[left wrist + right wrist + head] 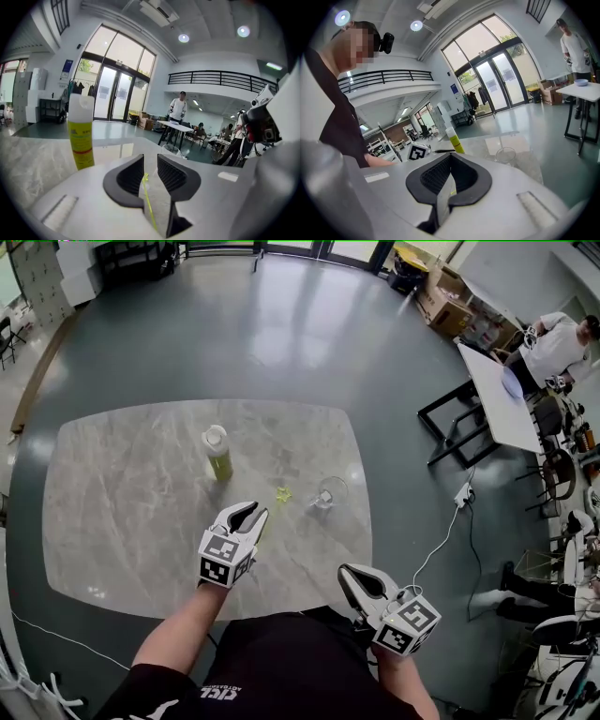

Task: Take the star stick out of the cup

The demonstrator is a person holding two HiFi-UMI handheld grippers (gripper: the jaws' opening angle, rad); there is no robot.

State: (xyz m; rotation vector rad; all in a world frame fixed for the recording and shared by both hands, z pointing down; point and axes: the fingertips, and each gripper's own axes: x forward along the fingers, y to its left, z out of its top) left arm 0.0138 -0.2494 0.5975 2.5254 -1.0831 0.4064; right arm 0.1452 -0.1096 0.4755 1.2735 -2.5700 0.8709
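at the left of the marble table (122,521) stands a yellow-labelled bottle (217,452), upright, well clear of the work.

left gripper (251,514): jaws apart, nothing clamped. in the left gripper view the thin yellow-green stem of the star stick (148,199) runs through the gap between the pads, nearer the left pad; no pad visibly presses on it.

star stick (281,493): out of the cup, with its star end on the table between bottle and cup, just ahead and right of the left gripper's tips. its long axis appears to run from the star back toward that gripper's jaws, roughly in line with them. the head view shows the stem only faintly.

cup (330,491): clear glass, upright, just right of the star and apart from it; it looks empty.

right gripper (349,576): jaws closed tip to tip on nothing, held low near the table's front edge, well back from cup and stick.

assessment: removal looks complete. the left gripper is far nearer the stick — any coming move should draw back along the stem's line rather than across it, or the stick may be dragged toward the cup.
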